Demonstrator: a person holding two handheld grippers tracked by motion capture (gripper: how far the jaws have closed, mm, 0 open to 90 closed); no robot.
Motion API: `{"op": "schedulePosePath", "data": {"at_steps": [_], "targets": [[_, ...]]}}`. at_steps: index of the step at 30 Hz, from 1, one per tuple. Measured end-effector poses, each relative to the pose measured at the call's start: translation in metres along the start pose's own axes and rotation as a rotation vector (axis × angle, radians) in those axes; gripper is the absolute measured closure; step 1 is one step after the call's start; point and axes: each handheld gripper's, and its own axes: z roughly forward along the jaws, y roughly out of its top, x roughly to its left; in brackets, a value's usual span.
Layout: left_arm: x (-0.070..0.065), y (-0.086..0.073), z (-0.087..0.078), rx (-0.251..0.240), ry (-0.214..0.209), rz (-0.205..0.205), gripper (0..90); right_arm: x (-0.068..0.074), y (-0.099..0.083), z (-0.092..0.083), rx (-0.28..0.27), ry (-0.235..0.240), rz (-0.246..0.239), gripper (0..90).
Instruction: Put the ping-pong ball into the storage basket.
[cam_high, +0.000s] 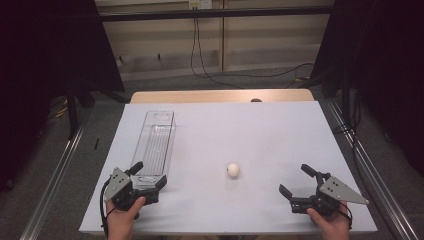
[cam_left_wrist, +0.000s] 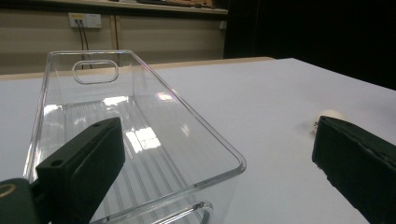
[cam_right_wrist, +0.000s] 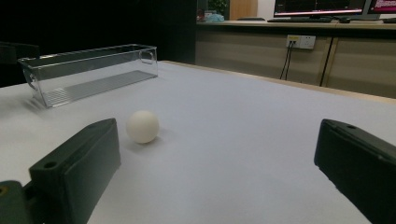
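Nothing is held at this moment, so the work looks to be at its very start: a small white ball (cam_high: 233, 170) lies alone on the white tabletop (cam_high: 260, 130), near the middle and toward the near edge, and a long clear plastic bin (cam_high: 156, 142) stands empty along the left side, its near end close to the left tongs (cam_high: 148, 176).

The likely job is to get the ball into the bin. The right tongs (cam_high: 297, 181) sit at the near right, well apart from the ball, and in the right gripper view the ball rests ahead and to the left of them, just past the left jaw. The next move probably calls for those tongs to swing left and forward until the ball lies between the jaws, then close gently, since a light round ball may roll away or squirt out.

Both tongs are spread wide and hold nothing. The left pair has one jaw over the bin's near end in the left gripper view; whether it touches the rim I cannot tell.
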Motion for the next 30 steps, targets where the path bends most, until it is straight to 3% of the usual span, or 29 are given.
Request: {"op": "schedulePosePath", "data": {"at_steps": [30], "targets": [[-0.0061, 0.0067, 0.0093, 0.012, 0.0, 0.0, 2.6, 0.0, 0.0008, -0.0027, -0.006, -0.006, 0.008, 0.0]]}}
